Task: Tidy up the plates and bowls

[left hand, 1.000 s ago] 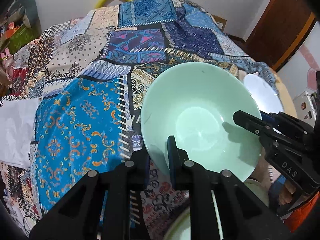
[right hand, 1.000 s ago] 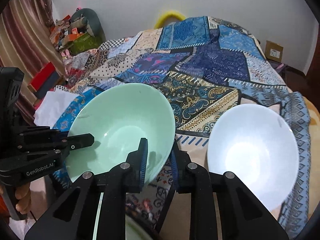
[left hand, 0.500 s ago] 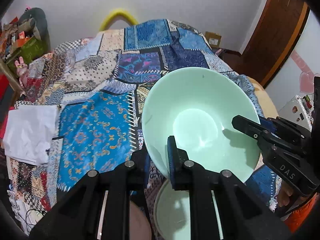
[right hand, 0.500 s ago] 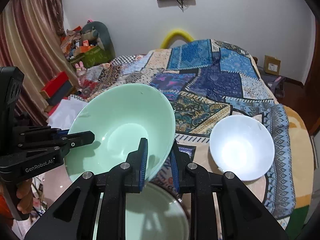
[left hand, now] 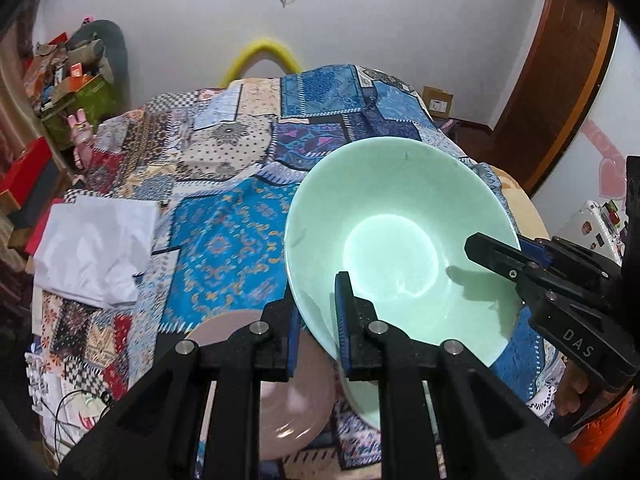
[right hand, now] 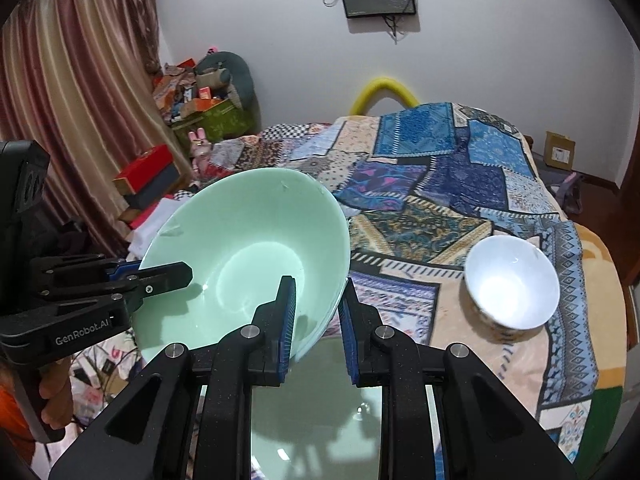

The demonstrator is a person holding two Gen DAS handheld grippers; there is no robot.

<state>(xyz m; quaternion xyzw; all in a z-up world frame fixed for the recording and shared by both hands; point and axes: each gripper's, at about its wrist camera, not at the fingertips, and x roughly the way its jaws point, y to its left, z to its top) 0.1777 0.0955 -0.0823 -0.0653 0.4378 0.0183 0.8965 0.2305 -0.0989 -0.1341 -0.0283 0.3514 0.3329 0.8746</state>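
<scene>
The green bowl (left hand: 400, 240) is held in the air above the near edge of the bed (right hand: 460, 208), tilted so its opening faces both cameras. The left claw (left hand: 316, 320) pinches the bowl's near-left rim, one finger inside and one outside. The right claw (right hand: 316, 316) pinches the opposite rim the same way, its blue pads (right hand: 288, 320) closed onto the wall of the bowl.

Under the raised bowl, at the near edge of the bed, lies a green plate (right hand: 320, 400), partly hidden behind the right claw's arms. Just beside it toward the bed's left side sits a pinkish-brown plate (left hand: 292, 392), half covered by the left claw. A white bowl (right hand: 512, 284) stands upright near the right edge of the bed, well apart from the green bowl.

The patchwork quilt (left hand: 248, 152) covers the bed, and its middle and far end lie open. A crumpled white cloth (left hand: 96, 248) rests at the left edge. Beyond that edge, boxes and clutter (right hand: 200, 108) pile against the curtain (right hand: 80, 100). A yellow hoop (right hand: 384, 88) rises at the bed's far end against the wall.
</scene>
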